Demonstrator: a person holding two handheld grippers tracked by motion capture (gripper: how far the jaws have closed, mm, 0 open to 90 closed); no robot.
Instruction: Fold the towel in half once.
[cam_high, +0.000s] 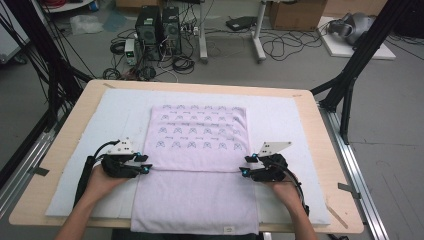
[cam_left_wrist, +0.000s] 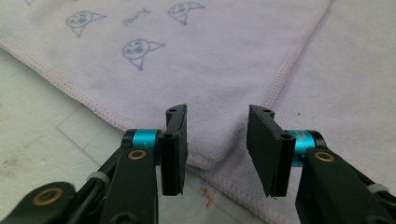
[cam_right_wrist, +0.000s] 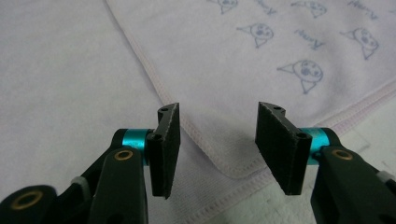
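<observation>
Towel (cam_high: 200, 165) folded; each hand-held gripper view reveals spread jaws straddling fold corner, untouched.

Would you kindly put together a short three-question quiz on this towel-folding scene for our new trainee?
1. True or false: the towel has its printed part folded over onto the plain part.
2. Which part of the folded layer sits between the jaws of the left gripper? A) a corner B) the middle C) a label
3. Fill in: the jaws of the right gripper stand ____, pads not pressing on the cloth.

Key
1. True: the printed layer's hem lies across the plain cloth.
2. A
3. open
</observation>
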